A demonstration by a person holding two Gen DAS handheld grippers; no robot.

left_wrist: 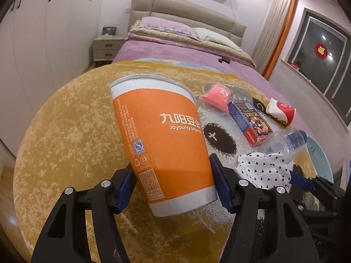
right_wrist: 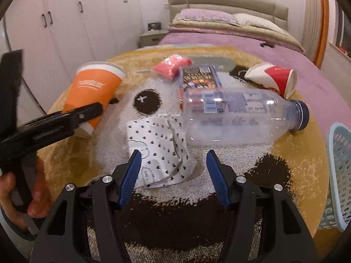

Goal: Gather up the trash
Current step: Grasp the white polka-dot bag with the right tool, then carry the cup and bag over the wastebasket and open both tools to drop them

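My left gripper point(left_wrist: 173, 173) is shut on the lower part of an orange paper cup point(left_wrist: 162, 135), which is tilted; it also shows in the right wrist view point(right_wrist: 92, 94). My right gripper point(right_wrist: 172, 164) is open over a crumpled white paper with black hearts point(right_wrist: 160, 149), its left finger at the paper's edge. Beyond it lie a clear plastic bottle point(right_wrist: 239, 116), a blue and red box point(right_wrist: 198, 79), a pink wrapper point(right_wrist: 171, 65) and a red and white paper cup point(right_wrist: 274, 79), all on a round rug point(right_wrist: 296, 153).
A pale blue slotted basket point(right_wrist: 340, 175) stands at the rug's right edge. A bed with a purple cover point(left_wrist: 175, 52) lies behind the rug. White wardrobes point(right_wrist: 65, 22) line the left wall, and a nightstand point(left_wrist: 106, 47) stands beside the bed.
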